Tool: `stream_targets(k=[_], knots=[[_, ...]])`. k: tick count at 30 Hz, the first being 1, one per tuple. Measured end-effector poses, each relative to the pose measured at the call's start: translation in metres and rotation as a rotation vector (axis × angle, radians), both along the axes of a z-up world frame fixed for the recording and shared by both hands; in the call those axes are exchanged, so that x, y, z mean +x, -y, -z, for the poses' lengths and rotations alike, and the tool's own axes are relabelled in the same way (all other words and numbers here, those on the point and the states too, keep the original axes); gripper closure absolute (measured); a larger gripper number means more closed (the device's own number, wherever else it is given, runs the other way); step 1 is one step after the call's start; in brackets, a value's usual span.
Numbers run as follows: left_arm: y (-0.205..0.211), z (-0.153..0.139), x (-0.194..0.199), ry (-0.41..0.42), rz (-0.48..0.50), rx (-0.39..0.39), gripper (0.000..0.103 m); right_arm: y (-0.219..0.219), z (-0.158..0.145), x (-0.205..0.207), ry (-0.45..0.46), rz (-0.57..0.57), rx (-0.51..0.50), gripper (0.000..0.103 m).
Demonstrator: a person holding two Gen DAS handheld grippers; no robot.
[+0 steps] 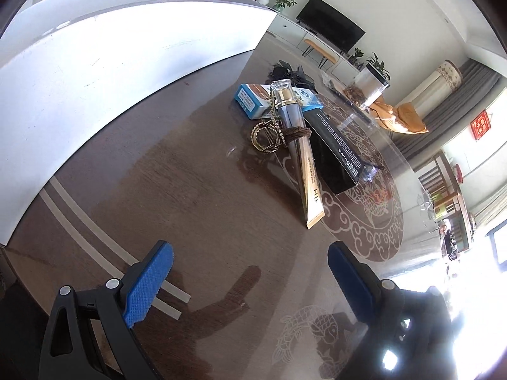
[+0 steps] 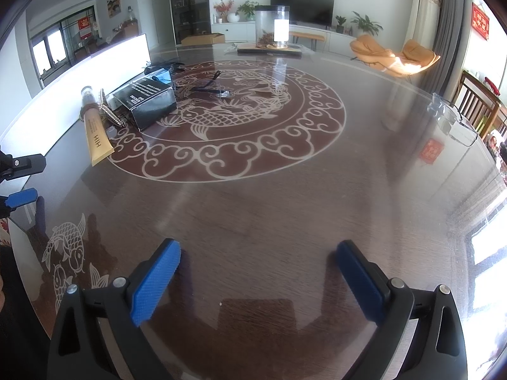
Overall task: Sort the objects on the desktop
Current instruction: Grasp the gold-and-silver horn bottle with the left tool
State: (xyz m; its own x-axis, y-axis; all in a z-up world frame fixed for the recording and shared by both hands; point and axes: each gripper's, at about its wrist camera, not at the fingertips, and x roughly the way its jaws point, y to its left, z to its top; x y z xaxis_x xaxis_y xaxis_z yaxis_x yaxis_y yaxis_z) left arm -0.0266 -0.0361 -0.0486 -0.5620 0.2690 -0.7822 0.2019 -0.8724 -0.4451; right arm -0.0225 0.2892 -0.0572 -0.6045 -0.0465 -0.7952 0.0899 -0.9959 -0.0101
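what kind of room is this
Most likely a home living and dining room: a black flat-screen television on a low white cabinet, orange lounge chairs, and a glass-topped round wooden table.

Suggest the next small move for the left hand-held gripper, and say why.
Probably ease the left hand-held gripper forward toward the gold tube: it hangs open and empty, and the tube's flat end is the nearest part of the pile, beside the black box.

Glass-topped table (image 2: 253, 209) with a fish pattern. On it lie a gold tube (image 1: 305, 171), black box (image 1: 336, 155), blue box (image 1: 253, 98), clear jar (image 2: 272, 27) (far side), and glasses (image 2: 453, 120) near the right edge.
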Motion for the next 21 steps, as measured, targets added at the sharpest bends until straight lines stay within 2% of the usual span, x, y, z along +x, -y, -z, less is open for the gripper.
stream_targets(k=[4,11,15,18,20,21], knots=[[-0.002,-0.009,-0.02,-0.038,-0.038,-0.029,0.003,0.0,0.0,0.0,0.0,0.001,0.0,0.004],[-0.03,-0.004,-0.077,0.018,-0.045,-0.085,0.003,-0.001,-0.001,0.001,-0.008,0.009,-0.014,0.004],[-0.048,0.003,-0.1,0.04,-0.047,-0.226,0.003,-0.001,-0.001,0.001,-0.008,0.008,-0.018,0.004],[-0.053,0.008,-0.106,0.057,-0.013,-0.325,0.005,-0.001,-0.001,0.001,-0.009,0.008,-0.02,0.004],[-0.055,0.006,-0.101,0.011,0.032,-0.364,0.027,-0.001,-0.001,0.001,-0.009,0.008,-0.02,0.004],[-0.056,0.005,-0.099,0.004,0.056,-0.394,0.051,-0.001,-0.001,0.001,-0.009,0.009,-0.02,0.004]])
